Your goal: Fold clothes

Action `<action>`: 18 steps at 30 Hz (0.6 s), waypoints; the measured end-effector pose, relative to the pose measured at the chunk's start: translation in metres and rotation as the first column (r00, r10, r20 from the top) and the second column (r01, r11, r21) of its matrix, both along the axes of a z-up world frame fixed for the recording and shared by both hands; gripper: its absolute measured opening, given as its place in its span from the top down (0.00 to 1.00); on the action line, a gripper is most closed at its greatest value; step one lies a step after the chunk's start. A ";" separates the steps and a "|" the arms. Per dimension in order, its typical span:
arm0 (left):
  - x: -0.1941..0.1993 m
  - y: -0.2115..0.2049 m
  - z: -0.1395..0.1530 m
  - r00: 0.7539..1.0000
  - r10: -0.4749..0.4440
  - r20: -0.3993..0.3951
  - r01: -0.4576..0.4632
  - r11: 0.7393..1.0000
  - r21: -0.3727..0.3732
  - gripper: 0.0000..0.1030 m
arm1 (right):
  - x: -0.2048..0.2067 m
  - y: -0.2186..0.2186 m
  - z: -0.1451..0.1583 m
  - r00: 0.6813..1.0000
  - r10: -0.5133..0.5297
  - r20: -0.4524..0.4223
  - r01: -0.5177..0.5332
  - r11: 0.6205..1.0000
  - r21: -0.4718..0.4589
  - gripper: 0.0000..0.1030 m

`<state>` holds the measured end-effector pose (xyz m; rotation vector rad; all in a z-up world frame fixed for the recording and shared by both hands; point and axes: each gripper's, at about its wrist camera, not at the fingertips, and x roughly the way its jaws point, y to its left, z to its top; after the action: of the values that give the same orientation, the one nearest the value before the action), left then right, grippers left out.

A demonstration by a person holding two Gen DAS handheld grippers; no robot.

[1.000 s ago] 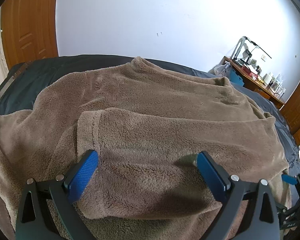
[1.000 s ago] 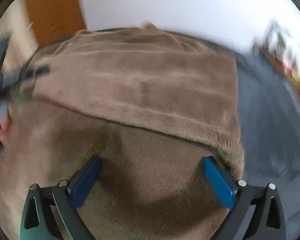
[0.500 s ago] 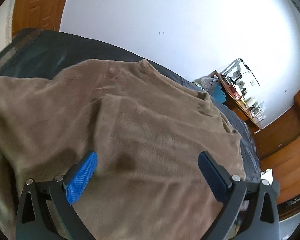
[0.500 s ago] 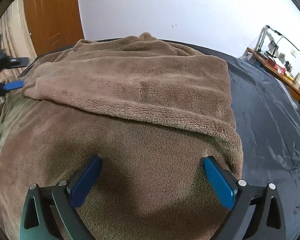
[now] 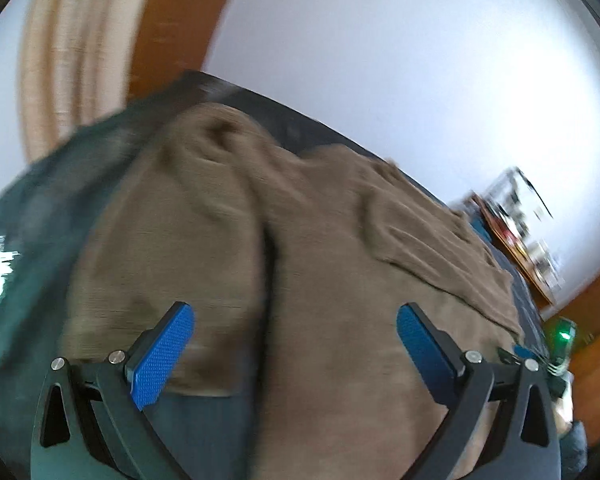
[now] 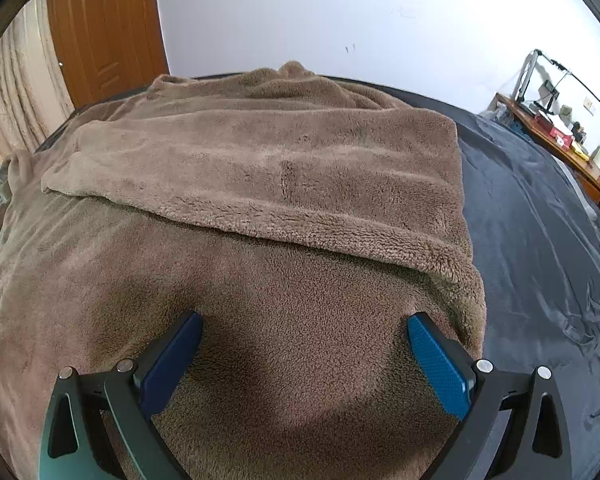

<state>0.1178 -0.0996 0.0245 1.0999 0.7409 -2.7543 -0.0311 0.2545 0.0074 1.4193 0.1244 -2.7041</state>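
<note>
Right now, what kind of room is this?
Probably a bedroom: a brown fleece garment is spread on a bed with a dark sheet, beside a wooden door and a cluttered desk.

A: Location?
B: Home bedroom. Bed [image 6: 540,208] with dark sheet, wooden door [image 6: 104,28], curtain [image 6: 16,92], white wall [image 6: 320,12].
A: Anything else?
B: Cluttered wooden desk [image 6: 556,140] along the far wall.

wall [image 6: 300,12]: plain white, daylight on it
door [image 6: 104,32]: orange-brown wood, far left
curtain [image 6: 16,112]: beige, beside the door
desk [image 6: 560,136]: cluttered, far right
</note>
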 end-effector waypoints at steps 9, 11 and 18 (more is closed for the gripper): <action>0.040 -0.074 -0.014 0.978 0.207 -0.018 -0.207 0.978 -0.004 0.01 | 0.058 -0.119 0.082 0.928 0.335 -0.162 -0.329 0.942 0.065 0.00; 0.043 -0.082 -0.020 0.975 0.221 -0.014 -0.221 0.975 0.016 0.01 | 0.074 -0.154 0.104 0.879 0.430 -0.205 -0.419 0.903 0.094 0.00; 0.054 -0.110 -0.042 0.963 0.269 -0.005 -0.268 0.959 0.089 0.01 | 0.105 -0.295 0.103 0.673 0.722 -0.165 -0.689 0.692 0.215 0.54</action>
<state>0.1714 -0.2096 -0.0177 0.9134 0.9451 -2.5267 0.0742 -0.0409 0.1109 0.7926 0.7305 -2.1869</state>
